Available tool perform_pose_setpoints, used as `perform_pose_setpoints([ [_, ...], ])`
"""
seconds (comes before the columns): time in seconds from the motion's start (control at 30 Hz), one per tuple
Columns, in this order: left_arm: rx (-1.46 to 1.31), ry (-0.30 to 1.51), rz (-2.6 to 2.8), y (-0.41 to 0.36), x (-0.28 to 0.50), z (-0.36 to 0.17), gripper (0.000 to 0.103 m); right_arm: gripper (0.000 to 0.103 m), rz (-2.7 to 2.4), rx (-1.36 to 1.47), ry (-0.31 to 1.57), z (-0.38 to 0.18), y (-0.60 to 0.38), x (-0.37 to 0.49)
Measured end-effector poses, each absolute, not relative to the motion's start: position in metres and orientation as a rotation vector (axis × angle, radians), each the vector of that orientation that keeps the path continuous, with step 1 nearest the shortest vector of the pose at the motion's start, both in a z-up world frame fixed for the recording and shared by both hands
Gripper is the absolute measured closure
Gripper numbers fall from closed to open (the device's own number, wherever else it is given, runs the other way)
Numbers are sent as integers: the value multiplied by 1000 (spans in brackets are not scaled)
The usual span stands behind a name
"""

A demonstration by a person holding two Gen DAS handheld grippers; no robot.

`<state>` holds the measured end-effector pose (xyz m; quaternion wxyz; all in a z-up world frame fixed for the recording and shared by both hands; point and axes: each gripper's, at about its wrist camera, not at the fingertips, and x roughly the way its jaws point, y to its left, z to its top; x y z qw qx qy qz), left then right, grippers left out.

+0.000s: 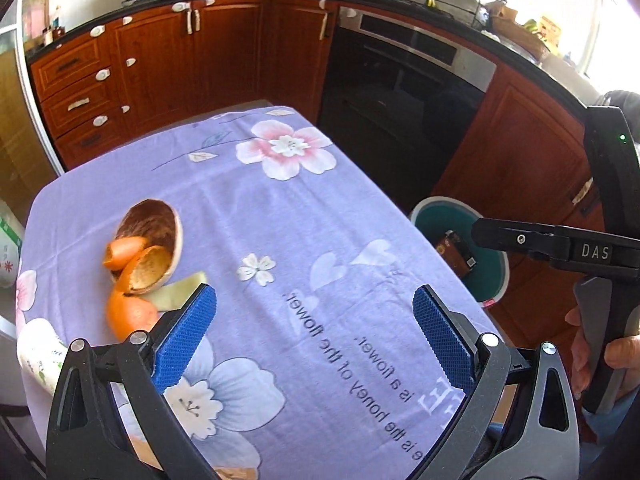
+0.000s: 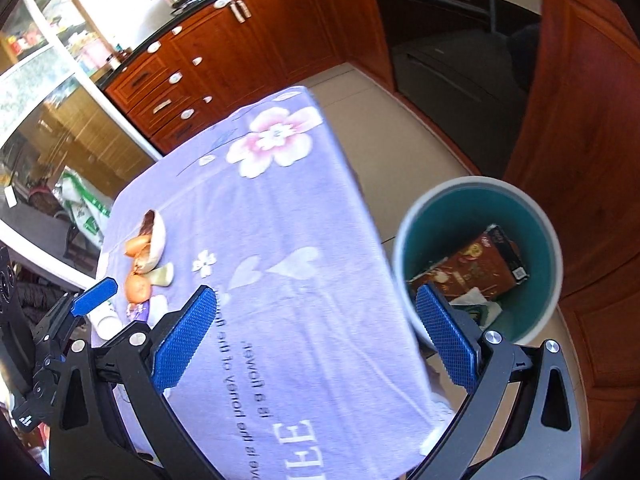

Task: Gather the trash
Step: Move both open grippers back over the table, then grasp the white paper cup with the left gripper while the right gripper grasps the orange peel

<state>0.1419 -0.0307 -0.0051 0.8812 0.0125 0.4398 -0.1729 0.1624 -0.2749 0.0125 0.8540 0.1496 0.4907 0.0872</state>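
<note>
— Blue pads first! The left gripper (image 1: 314, 308) has its jaws wide apart, with nothing between them. What is that orange stuff?

— Orange peels (image 1: 132, 280), piled by a brown shell-like bowl (image 1: 154, 228) near the left edge of the purple flowered cloth (image 1: 304, 216). A white thing at that edge is cut off; I can't tell what it is.

— And the right gripper (image 2: 316, 312)?

— Wide apart too, holding nothing. Its view looks down into the trash bin (image 2: 416, 216) on the floor, just beside the table's right edge. A brown box (image 2: 472, 268) lies inside. The left view shows only part of the bin.

— Any room?

— Yes, the middle of the cloth is bare.
</note>
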Motion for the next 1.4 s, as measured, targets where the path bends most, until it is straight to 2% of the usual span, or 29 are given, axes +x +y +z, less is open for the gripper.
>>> perform_pose_setpoints([
  [0.47,-127,897,-45,146,118,-12,4,7,455,171,1110,8,-99,182],
  [0.77,-173,935,45,205,110,-36,4,7,551,114,1157,-21,-10,198],
  [0.83,-188,949,45,211,111,-42,4,10,544,105,1165,-28,3,201],
  [0.93,-207,969,49,218,115,-51,4,21,528,67,1165,-35,19,204],
  [1.0,-226,979,46,222,118,-55,4,34,519,47,1175,-40,27,207],
  [1.03,-235,983,44,224,119,-57,4,36,514,41,1183,-43,30,209],
  [1.4,-259,1005,23,223,133,-64,4,36,489,39,1215,-67,41,219],
])
